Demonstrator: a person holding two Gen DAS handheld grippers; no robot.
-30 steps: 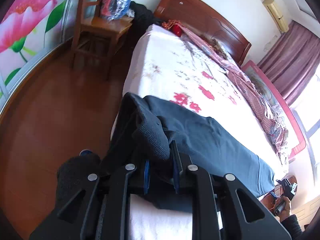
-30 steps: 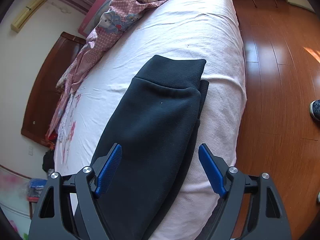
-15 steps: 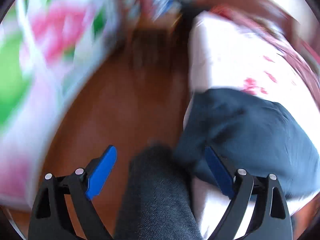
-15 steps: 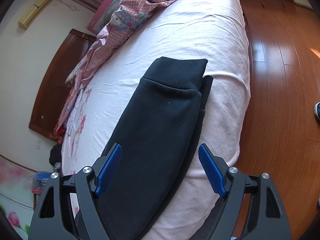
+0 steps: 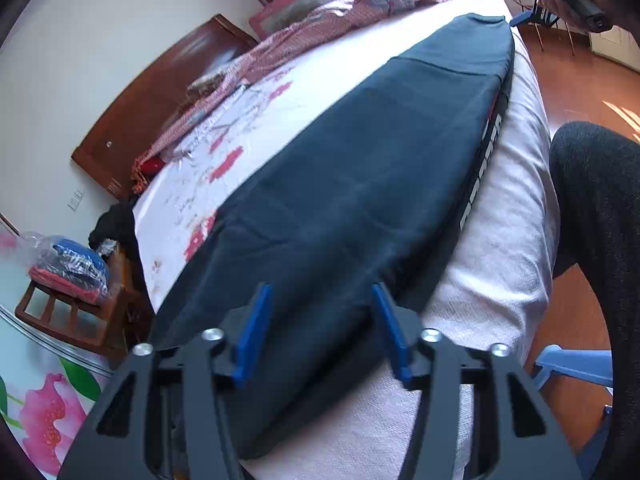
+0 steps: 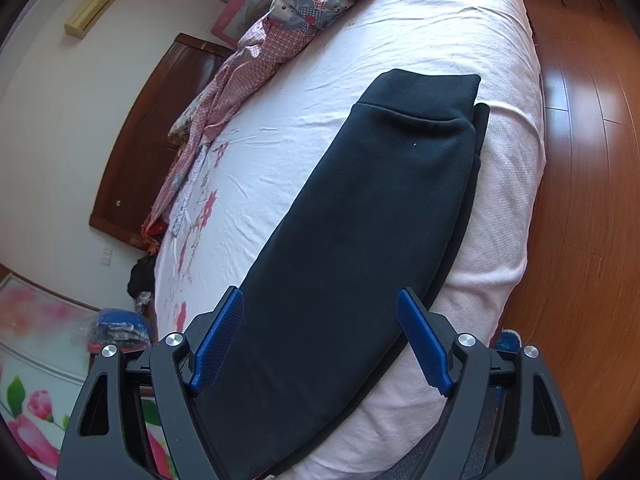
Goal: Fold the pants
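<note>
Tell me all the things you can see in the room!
pants: one, dark navy, lying long and flat along the bed's near edge
bed: one, pale pink sheet with red flowers
quilt: one, pink check, bunched along the bed's far side
headboard: one, dark brown wood, against the wall
chair: one, brown wood, beside the bed, with a clear bag of clothes on it
air conditioner: one, cream, high on the wall
floor: brown wood
leg: the person's, in grey, beside the bed
left tongs: black with blue pads, open, above one end of the pants
right tongs: black with blue pads, open, over the pants
</note>
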